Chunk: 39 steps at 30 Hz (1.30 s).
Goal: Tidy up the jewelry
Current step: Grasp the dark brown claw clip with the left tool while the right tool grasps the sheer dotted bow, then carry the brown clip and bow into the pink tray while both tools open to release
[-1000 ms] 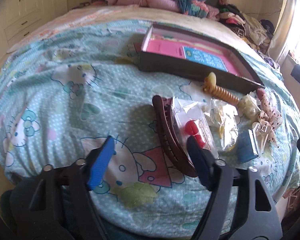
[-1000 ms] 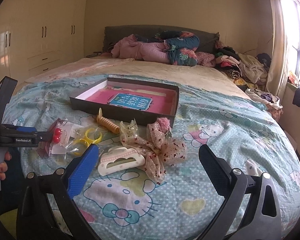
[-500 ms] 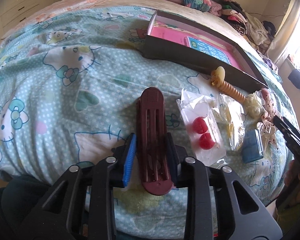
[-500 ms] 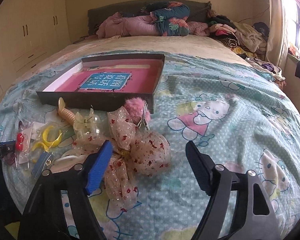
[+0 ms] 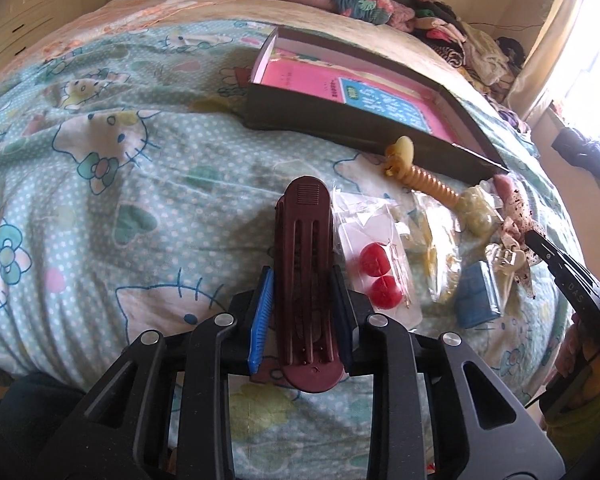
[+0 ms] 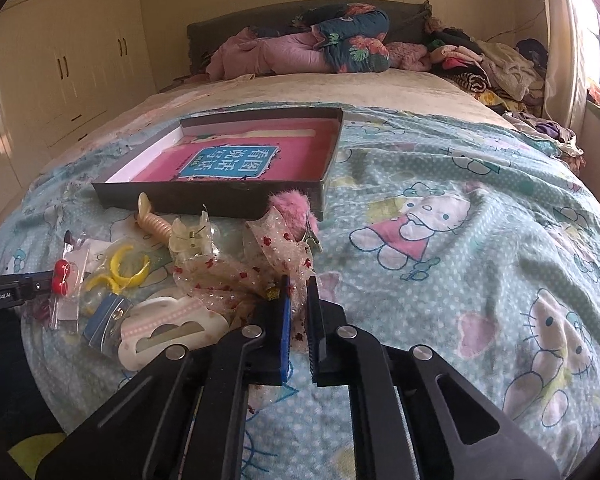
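Bedspread (image 6: pixel 440 184) bears a dark tray (image 6: pixel 204 196) holding a pink book (image 6: pixel 236 160); left gripper (image 5: pixel 303 300) clamps a maroon clip (image 5: pixel 305 256); right gripper (image 6: pixel 298 292) pinches a spotted bow (image 6: pixel 236 272).

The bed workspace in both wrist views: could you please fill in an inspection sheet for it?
Surface: cartoon-print bedspread, rumpled.
Job's things: open box with pink lining; maroon hair clip; spotted sheer bow; bagged red bead pair; white clip; yellow bangles; spiral clip.
Clutter: small blue packet.
Grippers: left gripper shut on the maroon hair clip; right gripper shut on the bow's fabric.
Cables: nothing seen.
Surroundings: piled clothes, wardrobe, window at right.
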Available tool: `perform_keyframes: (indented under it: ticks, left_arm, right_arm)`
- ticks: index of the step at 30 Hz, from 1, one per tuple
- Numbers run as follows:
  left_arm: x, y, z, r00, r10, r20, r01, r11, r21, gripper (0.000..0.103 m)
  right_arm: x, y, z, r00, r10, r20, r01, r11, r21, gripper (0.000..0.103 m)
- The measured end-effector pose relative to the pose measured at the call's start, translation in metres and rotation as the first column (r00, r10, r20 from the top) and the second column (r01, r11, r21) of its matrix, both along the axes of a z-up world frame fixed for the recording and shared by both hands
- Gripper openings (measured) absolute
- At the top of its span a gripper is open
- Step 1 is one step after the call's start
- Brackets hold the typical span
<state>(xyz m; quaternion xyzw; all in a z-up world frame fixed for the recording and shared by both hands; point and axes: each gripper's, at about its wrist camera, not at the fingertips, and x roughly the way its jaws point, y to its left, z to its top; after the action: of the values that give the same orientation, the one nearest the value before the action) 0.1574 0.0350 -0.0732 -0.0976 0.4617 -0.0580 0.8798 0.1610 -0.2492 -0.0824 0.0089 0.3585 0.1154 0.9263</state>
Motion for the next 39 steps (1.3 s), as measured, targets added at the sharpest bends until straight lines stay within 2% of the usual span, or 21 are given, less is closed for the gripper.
perform_keyframes:
  ticks: [9, 16, 29, 39]
  left_arm:
    - [0.0, 0.013, 0.019, 0.998, 0.009, 0.055, -0.01, 1.0, 0.008, 0.02]
    - [0.013, 0.017, 0.033, 0.996, 0.01, 0.094, -0.012, 1.0, 0.018, 0.02]
    - [0.057, 0.01, 0.057, 0.986, -0.005, 0.164, 0.0, 1.0, 0.032, 0.02]
    - [0.101, 0.005, 0.068, 0.979, 0.001, 0.202, -0.014, 0.998, 0.063, 0.02]
  right_arm:
    - [-0.019, -0.008, 0.025, 0.999, 0.006, 0.041, -0.007, 1.0, 0.016, 0.005]
    - [-0.015, 0.005, 0.046, 0.996, 0.033, 0.078, -0.035, 0.999, 0.026, 0.005]
    - [0.024, 0.029, 0.083, 0.985, 0.059, 0.159, -0.064, 0.998, 0.025, 0.005]
    - [0.063, 0.039, 0.09, 0.984, 0.061, 0.169, -0.065, 0.998, 0.022, 0.005]
